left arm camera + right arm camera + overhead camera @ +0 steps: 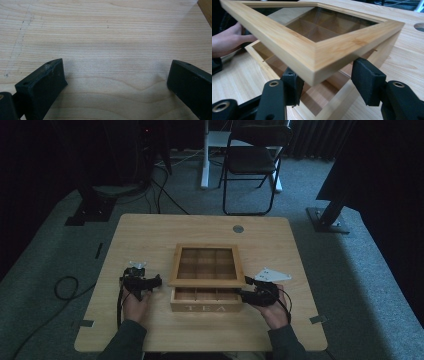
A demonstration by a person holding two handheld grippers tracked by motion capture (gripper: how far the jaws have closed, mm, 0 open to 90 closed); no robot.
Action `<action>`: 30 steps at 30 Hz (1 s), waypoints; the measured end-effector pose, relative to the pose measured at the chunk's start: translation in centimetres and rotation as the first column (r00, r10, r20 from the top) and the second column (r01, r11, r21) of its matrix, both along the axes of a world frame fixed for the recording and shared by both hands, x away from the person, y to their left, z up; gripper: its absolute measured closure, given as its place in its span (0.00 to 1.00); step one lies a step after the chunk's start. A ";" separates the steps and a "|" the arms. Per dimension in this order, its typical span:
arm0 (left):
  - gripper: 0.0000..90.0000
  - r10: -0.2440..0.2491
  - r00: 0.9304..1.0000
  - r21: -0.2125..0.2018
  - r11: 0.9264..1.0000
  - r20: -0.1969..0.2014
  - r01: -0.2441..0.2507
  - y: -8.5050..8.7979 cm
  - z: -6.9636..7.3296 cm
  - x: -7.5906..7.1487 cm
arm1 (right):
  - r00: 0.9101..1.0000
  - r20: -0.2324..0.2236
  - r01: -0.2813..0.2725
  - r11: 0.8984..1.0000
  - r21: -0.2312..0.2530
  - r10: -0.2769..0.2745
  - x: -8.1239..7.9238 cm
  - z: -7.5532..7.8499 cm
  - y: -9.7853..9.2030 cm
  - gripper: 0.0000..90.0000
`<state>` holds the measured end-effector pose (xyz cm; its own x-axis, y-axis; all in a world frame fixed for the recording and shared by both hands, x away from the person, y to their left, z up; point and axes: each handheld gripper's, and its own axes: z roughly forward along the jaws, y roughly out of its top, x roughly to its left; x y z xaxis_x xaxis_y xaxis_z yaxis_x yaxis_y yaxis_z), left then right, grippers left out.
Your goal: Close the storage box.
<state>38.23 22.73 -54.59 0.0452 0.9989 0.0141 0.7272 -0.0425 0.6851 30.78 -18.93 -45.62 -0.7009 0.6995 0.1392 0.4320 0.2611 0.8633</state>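
Tea box (205, 301) sits mid worktop (150, 232), its lid (317, 53) half raised w/ corner between right tool (325, 83) jaws for lifting; left tool (115, 77) wide open, empty.

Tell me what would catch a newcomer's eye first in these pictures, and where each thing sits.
At the middle of the table sits a wooden tea box marked TEA, its glass-paned lid raised at an angle over empty compartments. The right gripper has its jaws around the lid's front corner, at the box's right side. The left gripper rests open over bare wood left of the box.
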 end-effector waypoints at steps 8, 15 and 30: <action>0.02 0.001 1.000 -0.002 1.000 0.002 -0.001 0.0 0.0 0.0 | 1.000 0.012 -0.006 1.000 -0.002 0.006 -0.5 -0.5 0.0 0.49; 0.02 0.002 1.000 -0.001 1.000 0.002 -0.002 0.0 0.0 0.0 | 1.000 0.013 -0.011 1.000 0.006 0.011 -0.8 -1.1 0.1 0.49; 0.02 0.000 1.000 0.000 1.000 0.000 0.000 0.0 0.0 0.0 | 1.000 0.026 -0.014 1.000 0.019 0.014 -1.3 -1.9 0.0 0.50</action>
